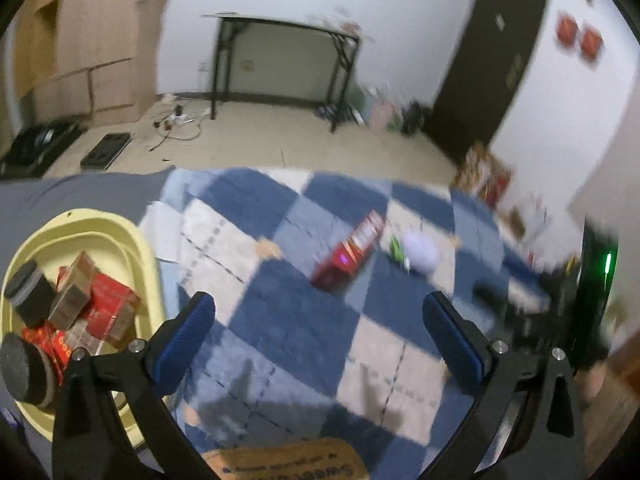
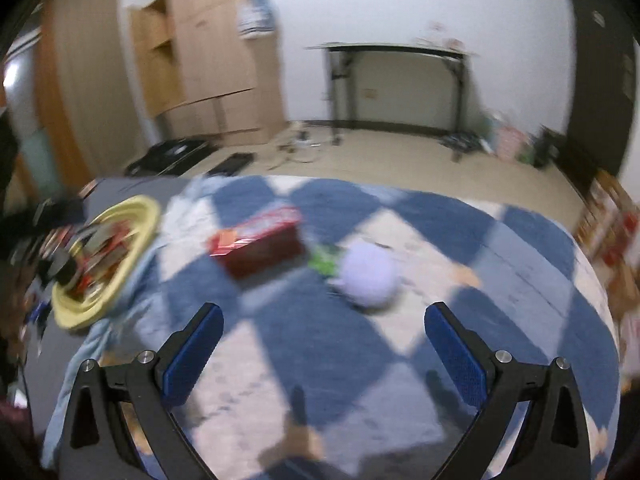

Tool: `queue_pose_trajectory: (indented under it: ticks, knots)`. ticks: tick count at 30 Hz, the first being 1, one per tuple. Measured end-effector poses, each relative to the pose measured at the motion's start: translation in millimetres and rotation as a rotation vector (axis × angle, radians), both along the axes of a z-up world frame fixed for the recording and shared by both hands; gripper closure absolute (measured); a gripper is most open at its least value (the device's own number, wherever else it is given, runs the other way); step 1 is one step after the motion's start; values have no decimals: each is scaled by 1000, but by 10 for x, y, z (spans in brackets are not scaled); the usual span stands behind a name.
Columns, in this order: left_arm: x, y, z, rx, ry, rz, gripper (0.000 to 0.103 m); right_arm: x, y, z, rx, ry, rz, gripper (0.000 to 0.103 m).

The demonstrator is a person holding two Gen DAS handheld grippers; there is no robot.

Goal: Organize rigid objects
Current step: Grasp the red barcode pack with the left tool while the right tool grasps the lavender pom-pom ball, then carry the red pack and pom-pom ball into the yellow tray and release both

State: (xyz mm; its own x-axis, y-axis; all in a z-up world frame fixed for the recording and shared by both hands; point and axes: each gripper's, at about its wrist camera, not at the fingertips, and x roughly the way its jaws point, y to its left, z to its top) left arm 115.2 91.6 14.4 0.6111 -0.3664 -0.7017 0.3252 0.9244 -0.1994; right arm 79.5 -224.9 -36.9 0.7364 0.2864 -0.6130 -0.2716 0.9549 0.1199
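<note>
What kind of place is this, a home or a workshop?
Most likely a room in a home, perhaps a bedroom. A blue and white checkered blanket covers the work surface, a wooden wardrobe stands against the wall, and a dark door and a narrow black table are behind.

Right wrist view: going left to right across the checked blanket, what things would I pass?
Yellow basin full of boxes → red box → small green thing → pale purple ball.
</note>
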Motion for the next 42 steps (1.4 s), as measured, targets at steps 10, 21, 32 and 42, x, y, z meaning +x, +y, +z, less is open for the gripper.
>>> queue_pose_trajectory:
  ticks: [10,21,32,42]
  knots:
    - [233,-429,-445,135,-24,-134,0,318,-91,-291,2,45,-16,0]
    - [718,-842,-699,91,-63,-180,4,1103,90,-643,-67,63,67,8]
    - [717,-771,-589,58,-91,-96,80,1325,219,-837,-116,31,41,55]
    - [228,196,305,98,-148,77,79,881,592,-294,-106,-88,127,58]
